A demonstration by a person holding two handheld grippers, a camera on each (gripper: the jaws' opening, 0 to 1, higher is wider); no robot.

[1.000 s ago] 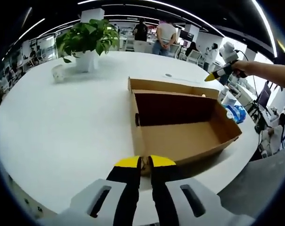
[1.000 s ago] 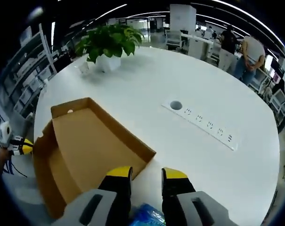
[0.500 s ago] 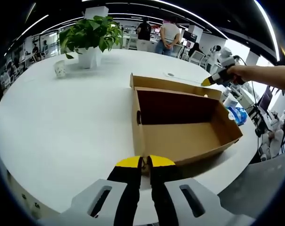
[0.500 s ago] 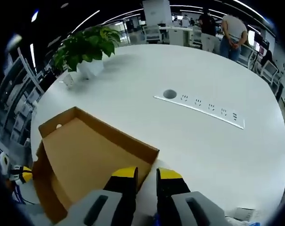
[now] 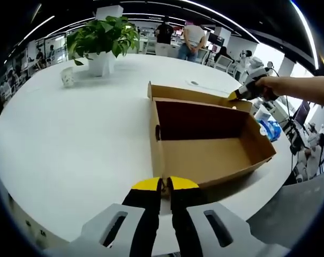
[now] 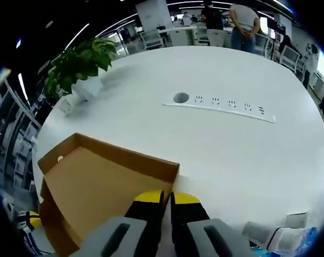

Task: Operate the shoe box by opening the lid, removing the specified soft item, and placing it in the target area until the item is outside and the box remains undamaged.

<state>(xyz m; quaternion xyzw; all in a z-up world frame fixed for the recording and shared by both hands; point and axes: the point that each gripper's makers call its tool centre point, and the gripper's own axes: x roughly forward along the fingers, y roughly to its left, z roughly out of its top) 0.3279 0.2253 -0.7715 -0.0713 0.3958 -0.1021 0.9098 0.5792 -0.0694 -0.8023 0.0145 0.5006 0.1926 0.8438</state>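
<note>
The brown cardboard shoe box (image 5: 204, 152) lies open on the white round table (image 5: 70, 139), and its inside looks bare. Its lid (image 5: 196, 97) stands up along the far side. My left gripper (image 5: 164, 184) is shut on the box's near wall. In the left gripper view my right gripper (image 5: 242, 93), held by a hand, sits at the lid's far right corner. My right gripper (image 6: 167, 197) has its jaws closed on the edge of the lid (image 6: 103, 176). A blue and white soft bundle (image 5: 269, 128) lies on the table beside the box, outside it (image 6: 303, 238).
A potted plant (image 5: 103, 40) and a small white cup (image 5: 68, 79) stand at the table's far left. A power strip (image 6: 220, 104) is set into the table beyond the box. People (image 5: 191, 40) stand at the back. The table edge runs close on the right.
My right gripper's jaws have gone from open to shut, and it has moved onto the lid's edge. The left gripper and the box have stayed put.
</note>
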